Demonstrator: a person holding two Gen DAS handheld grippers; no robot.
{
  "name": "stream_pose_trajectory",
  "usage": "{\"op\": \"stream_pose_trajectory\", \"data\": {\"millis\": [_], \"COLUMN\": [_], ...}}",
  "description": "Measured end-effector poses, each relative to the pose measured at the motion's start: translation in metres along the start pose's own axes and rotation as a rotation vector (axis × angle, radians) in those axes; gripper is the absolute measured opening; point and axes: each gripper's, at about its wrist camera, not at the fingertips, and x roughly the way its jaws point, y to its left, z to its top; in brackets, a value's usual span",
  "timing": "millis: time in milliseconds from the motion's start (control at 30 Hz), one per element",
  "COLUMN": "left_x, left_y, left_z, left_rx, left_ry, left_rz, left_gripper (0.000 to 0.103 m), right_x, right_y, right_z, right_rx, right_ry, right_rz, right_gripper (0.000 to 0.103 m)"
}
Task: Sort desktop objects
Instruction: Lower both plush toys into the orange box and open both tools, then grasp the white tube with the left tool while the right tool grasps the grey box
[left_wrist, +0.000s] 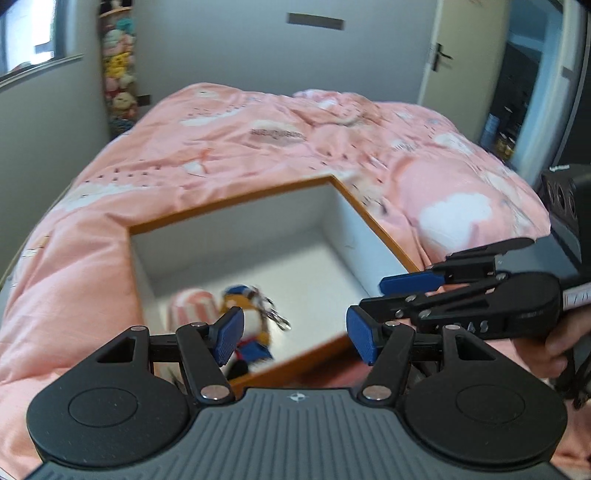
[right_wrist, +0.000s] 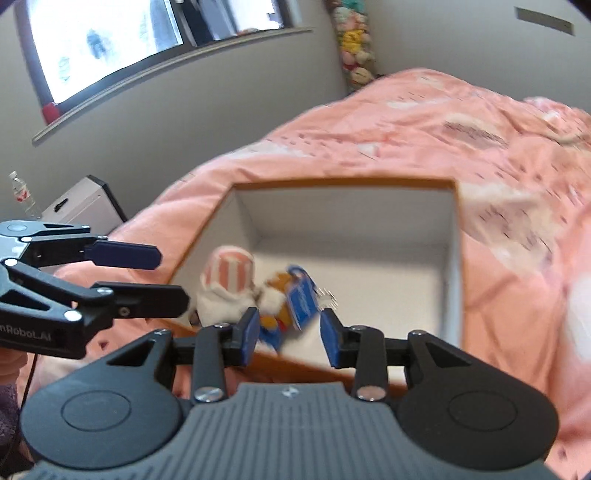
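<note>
The right gripper hangs over the box, pads parted and empty, 2 plush toys inside (blurred).

Matt white cardboard box on soft pink cloth bedspread.

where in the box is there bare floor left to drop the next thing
The box floor is bare along its far wall and the right wall. It is crowded in the near left corner, where the striped pink plush and the orange keychain doll lie together.
</note>
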Motion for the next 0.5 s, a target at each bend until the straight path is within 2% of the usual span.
{"op": "stream_pose_trajectory", "data": {"millis": [133,333,500], "left_x": [0.009,0.015,0.020], "left_y": [-0.020,-0.053,-0.073], "left_z": [-0.016,-0.042,-0.060], "left_rx": [0.089,0.248,0.348], "left_ry": [0.048,0.119,0.162], "left_rz": [-0.037,-0.125,-0.131], "left_gripper": [0.072,0.072,0.072], "right_x": [-0.018,-0.015,-0.016], "right_y": [-0.012,-0.018,-0.011], "right_z": [-0.029,-0.061,-0.080], "right_rx": [0.037,0.073,0.027], "right_ry": [0.029,0.093,0.128], "right_rz": [-0.070,-0.099,-0.111], "right_gripper": [0.039,0.039,0.039]}}
